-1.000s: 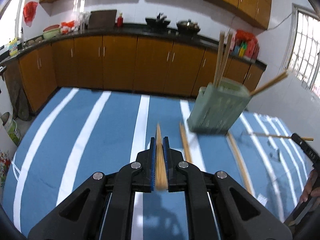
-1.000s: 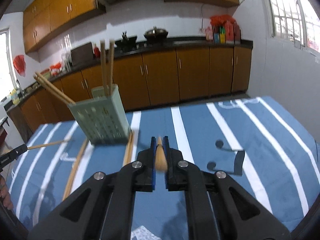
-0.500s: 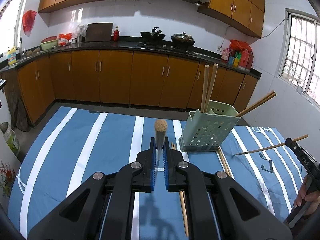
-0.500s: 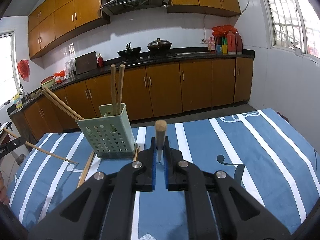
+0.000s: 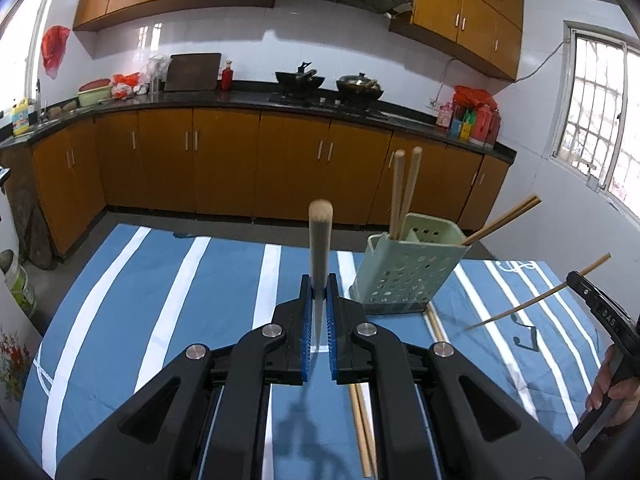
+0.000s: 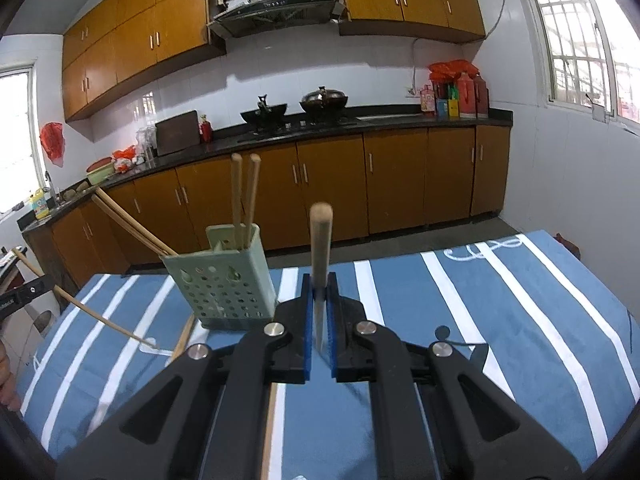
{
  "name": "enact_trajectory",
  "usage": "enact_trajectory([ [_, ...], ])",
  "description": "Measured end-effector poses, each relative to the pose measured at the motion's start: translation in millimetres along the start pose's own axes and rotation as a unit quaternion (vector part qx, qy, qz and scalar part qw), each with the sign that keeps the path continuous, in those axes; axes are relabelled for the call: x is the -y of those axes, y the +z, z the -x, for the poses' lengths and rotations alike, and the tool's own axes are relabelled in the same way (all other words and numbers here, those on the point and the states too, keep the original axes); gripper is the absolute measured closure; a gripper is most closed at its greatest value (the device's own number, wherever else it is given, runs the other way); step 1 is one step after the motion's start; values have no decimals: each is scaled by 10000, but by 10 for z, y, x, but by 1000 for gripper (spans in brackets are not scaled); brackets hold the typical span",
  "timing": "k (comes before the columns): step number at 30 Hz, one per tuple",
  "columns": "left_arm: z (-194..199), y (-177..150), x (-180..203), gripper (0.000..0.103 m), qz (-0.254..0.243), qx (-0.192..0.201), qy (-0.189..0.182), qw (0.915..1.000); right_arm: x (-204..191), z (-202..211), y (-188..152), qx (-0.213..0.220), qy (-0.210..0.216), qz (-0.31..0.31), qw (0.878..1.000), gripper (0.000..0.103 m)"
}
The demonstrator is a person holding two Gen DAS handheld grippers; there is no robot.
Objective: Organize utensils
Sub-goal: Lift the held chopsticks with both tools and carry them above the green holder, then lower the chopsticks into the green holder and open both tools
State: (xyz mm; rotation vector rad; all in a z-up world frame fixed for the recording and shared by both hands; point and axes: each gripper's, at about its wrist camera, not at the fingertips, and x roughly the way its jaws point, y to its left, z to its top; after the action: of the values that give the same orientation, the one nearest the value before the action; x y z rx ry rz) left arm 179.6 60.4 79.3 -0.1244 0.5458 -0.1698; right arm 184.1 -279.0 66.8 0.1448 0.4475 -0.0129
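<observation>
A pale green perforated utensil holder (image 5: 404,270) stands on the blue striped tablecloth (image 5: 160,300) and holds several chopsticks. My left gripper (image 5: 319,292) is shut on one wooden chopstick (image 5: 320,236), held upright above the cloth, left of the holder. My right gripper (image 6: 319,292) is shut on another wooden chopstick (image 6: 321,240), also upright, right of the holder (image 6: 222,284). Loose chopsticks (image 5: 362,424) lie on the cloth near the holder's base. The right gripper with its chopstick also shows in the left wrist view (image 5: 592,304).
Kitchen cabinets (image 5: 224,168) and a black counter with pots (image 5: 328,84) run along the far wall. A window (image 6: 580,36) is at the right. A loose chopstick (image 6: 186,334) lies left of the holder's base.
Both grippers have lifted up from the cloth with their chopsticks and tilted them upright. The holder now sits farther below and ahead in both views.
</observation>
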Motion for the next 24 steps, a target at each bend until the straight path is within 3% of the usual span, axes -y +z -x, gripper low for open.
enact_trajectory([
  [5,156,149,129,96,-43,205,-273,9994,-60,165,213,142,413,-73,9990,96],
  [12,358,454,511,96,-264,720,-656,9949,-228,473,658,734,1139,-191,9906,96],
  [17,394,711,724,96,-217,1197,-728,9899,-385,510,884,1150,1133,-26,9869,96],
  [24,147,961,860,96,-3,1571,-445,9866,-538,62,1009,859,932,198,9917,96],
])
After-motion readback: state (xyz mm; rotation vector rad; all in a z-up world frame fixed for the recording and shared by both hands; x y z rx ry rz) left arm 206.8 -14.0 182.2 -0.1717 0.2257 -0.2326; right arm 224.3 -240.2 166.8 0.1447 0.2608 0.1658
